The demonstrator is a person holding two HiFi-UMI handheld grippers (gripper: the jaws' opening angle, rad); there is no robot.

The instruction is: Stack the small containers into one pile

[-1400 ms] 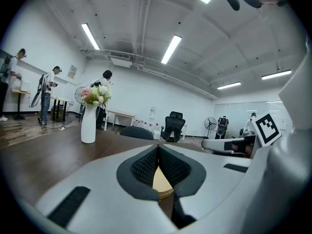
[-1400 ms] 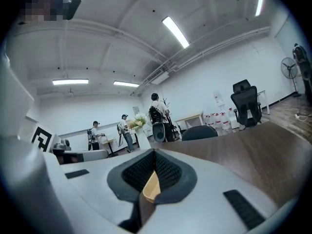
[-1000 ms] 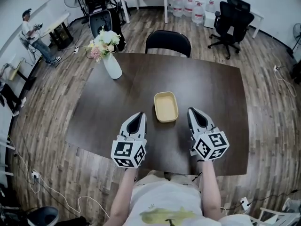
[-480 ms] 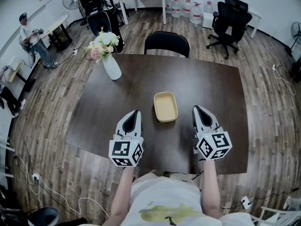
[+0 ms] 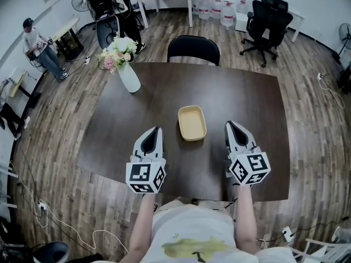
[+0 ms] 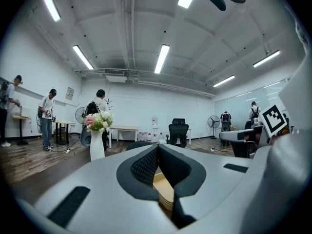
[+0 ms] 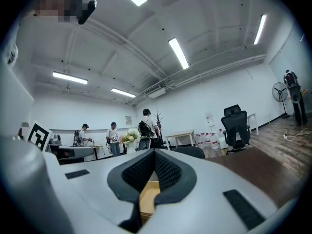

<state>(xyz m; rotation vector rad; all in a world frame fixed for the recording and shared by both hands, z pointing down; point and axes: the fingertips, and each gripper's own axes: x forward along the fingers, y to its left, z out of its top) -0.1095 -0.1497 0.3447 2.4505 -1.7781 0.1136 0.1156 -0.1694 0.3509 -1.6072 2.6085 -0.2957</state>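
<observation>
A shallow tan container, which looks like a nested pile, rests on the dark table between my two grippers. In the head view my left gripper lies to its left and my right gripper to its right, both clear of it. Both point away from me, jaws together with nothing held. Looking along the left gripper, I see the container's edge just beyond the closed tips. The right gripper shows the same container past its tips.
A white vase of flowers stands at the table's far left corner. A black chair is tucked in at the far side. An office chair, water bottles and people stand further back in the room.
Both grippers have edged slightly outward from the container and stay shut. The container has not moved.
</observation>
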